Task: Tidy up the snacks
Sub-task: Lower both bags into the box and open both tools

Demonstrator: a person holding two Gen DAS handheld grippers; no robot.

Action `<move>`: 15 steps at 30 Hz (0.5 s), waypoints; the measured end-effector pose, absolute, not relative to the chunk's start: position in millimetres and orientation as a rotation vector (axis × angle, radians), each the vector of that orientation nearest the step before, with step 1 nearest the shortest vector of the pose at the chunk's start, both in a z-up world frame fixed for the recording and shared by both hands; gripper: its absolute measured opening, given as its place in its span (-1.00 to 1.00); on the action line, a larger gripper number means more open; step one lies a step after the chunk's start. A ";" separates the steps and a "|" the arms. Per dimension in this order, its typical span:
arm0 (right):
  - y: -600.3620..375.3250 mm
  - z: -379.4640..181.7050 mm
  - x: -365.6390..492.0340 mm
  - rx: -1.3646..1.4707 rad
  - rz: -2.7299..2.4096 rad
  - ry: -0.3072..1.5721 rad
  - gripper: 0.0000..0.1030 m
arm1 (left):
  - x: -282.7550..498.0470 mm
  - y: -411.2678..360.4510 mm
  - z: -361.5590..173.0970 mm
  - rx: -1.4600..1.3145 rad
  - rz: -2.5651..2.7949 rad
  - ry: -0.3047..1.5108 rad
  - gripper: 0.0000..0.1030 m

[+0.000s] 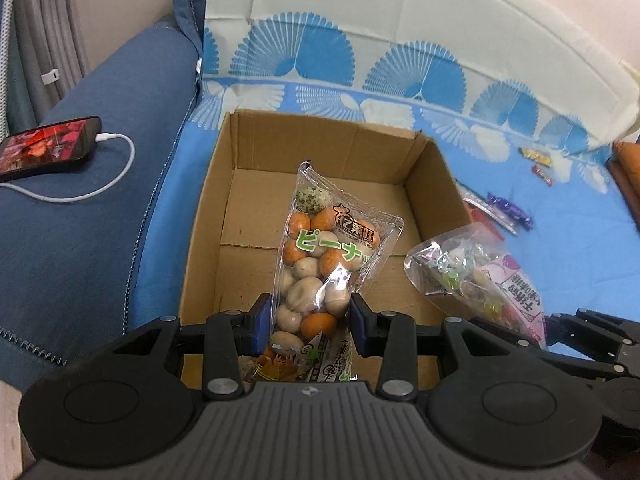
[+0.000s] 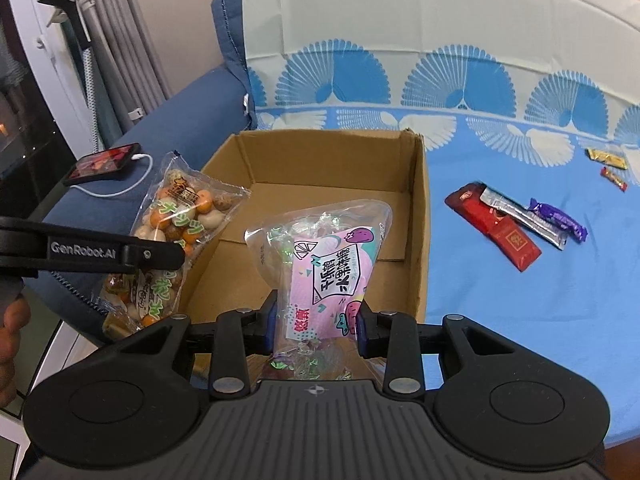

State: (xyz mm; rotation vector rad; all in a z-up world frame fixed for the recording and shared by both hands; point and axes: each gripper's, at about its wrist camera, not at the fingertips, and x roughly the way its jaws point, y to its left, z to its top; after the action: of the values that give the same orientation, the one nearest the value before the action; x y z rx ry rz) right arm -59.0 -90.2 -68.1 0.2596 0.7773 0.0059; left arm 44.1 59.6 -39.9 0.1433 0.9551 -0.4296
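While a smartphone [image 1: 48, 148] with a lit red screen lies far left on the dark blue sofa arm [image 1: 80, 240], its white charging cable [image 1: 100, 176] plugged in and looping across the fabric, the open cardboard box [image 1: 248, 152] sits just beside that arm on a blue-and-white fan-patterned cloth [image 1: 560, 260] that covers the seat.

The left tongs [image 1: 310, 320] are closed on a clear bag of coated peanuts [image 1: 324, 248], gripping its lower part between blue pads, so the bag stands up over the near end of the box with orange, beige and one green-speckled nut showing through the film. From the right wrist view the same bag hangs at the box's left wall, above the sofa arm's edge.

The right tongs [image 2: 314, 320] are clamped on a clear bag of wrapped candies [image 2: 320, 256] with a pink label, holding it upright above the near part of the box; in the left wrist view it sits at the box's right wall. The floor of the box shows bare cardboard flaps.

Further right, loose on the cloth and apart from the box, lie a red packet [image 2: 496, 232], a silver stick pack [image 2: 524, 218] resting across it, and a purple wrapped candy bar [image 2: 560, 218] just beside that. Well beyond, toward the far right, are a small yellow packet [image 2: 606, 159] and a small red one [image 2: 614, 179].
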 end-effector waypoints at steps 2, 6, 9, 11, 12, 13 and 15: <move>-91.5 -72.7 -49.7 0.266 0.007 0.787 -0.26 | 51.5 55.7 -45.9 0.152 -0.423 0.968 -0.14; -93.3 -80.9 -32.6 0.280 0.009 0.803 -0.26 | 66.5 49.1 -57.6 0.166 -0.413 0.992 -0.14; -95.0 -86.9 -20.6 0.284 0.005 0.813 -0.25 | 76.4 45.7 -66.5 0.181 -0.400 1.013 -0.14; -97.0 -90.8 -13.2 0.291 0.001 0.821 -0.24 | 83.4 43.4 -71.9 0.188 -0.394 1.029 -0.14; -98.1 -93.0 -9.6 0.295 0.001 0.822 -0.24 | 86.7 42.6 -75.2 0.191 -0.390 1.038 -0.14; -98.9 -94.5 -6.1 0.298 -0.001 0.826 -0.24 | 89.2 41.4 -77.6 0.194 -0.388 1.044 -0.14; -100.0 -97.3 0.1 0.300 -0.004 0.831 -0.23 | 94.2 39.3 -82.9 0.204 -0.383 1.055 -0.14</move>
State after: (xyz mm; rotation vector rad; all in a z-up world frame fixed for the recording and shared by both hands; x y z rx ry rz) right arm 0.1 -100.0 -97.3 0.3003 0.8310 -0.0039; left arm 94.2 39.3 -82.9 0.2042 1.0551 -0.3827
